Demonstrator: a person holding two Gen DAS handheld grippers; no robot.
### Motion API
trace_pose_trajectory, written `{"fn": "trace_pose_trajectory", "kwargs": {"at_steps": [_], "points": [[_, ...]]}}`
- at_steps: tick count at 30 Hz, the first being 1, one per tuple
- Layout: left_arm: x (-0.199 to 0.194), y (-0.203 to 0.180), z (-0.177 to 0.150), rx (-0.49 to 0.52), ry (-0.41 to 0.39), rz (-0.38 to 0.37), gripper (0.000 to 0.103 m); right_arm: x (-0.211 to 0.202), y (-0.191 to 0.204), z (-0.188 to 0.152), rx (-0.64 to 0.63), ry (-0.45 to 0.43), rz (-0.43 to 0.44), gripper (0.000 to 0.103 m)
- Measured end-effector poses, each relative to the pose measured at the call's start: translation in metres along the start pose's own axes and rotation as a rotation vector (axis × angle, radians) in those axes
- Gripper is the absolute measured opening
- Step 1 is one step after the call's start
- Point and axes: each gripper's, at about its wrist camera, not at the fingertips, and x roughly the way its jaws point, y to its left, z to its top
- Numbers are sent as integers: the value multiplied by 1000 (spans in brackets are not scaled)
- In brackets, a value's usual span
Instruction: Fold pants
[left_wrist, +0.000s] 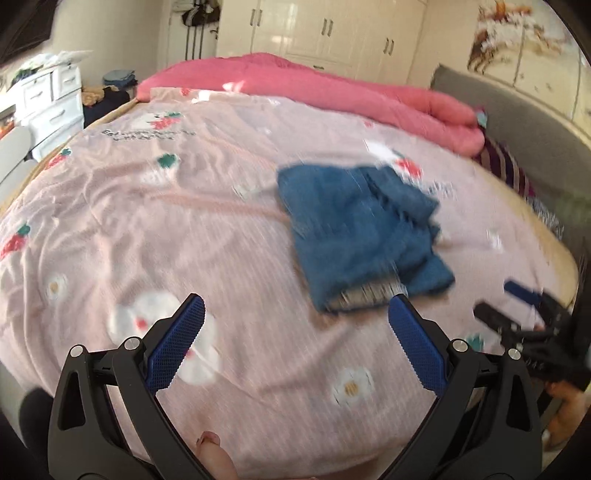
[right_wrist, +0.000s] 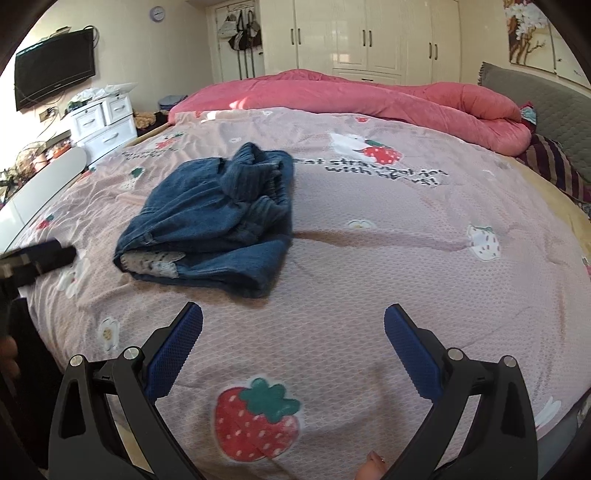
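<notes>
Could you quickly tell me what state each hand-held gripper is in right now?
Left hand-held gripper: open, holding nothing.
Right hand-held gripper: open, holding nothing; the pants lie on the bed.

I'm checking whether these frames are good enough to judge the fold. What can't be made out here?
- Pants, left wrist view: motion blur smears seams and edges.
- Pants, right wrist view: bunched; legs and waistband lie hidden under the top layers.
- Right gripper, left wrist view: blurred and cut off by the edge.
- Left gripper, right wrist view: only a blurred tip.
</notes>
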Motion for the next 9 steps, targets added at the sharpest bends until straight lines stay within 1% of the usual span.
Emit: {"fn": "trace_pose_trajectory", "kwargs": {"at_steps": [1,2,5,6,7,8,9], "points": [[4,8,8,-2,20,-2,94,1,-5,2,9,1,-5,99],[9,15,15,-4,27,19,94,3,-11,4,19,4,-8,99],[34,51,35,-1,61,137,94,12,-46,17,75,4,-33,99],[42,62,40,1,73,179,94,17,-62,22,103,10,-41,99],[53,80,47,-2,87,237,94,24,-87,29,150,22,-70,99],[62,97,53,-5,94,279,94,31,-107,34,179,31,-99,99],[70,113,60,-17,99,317,94,41,-136,43,216,51,-141,99]]}}
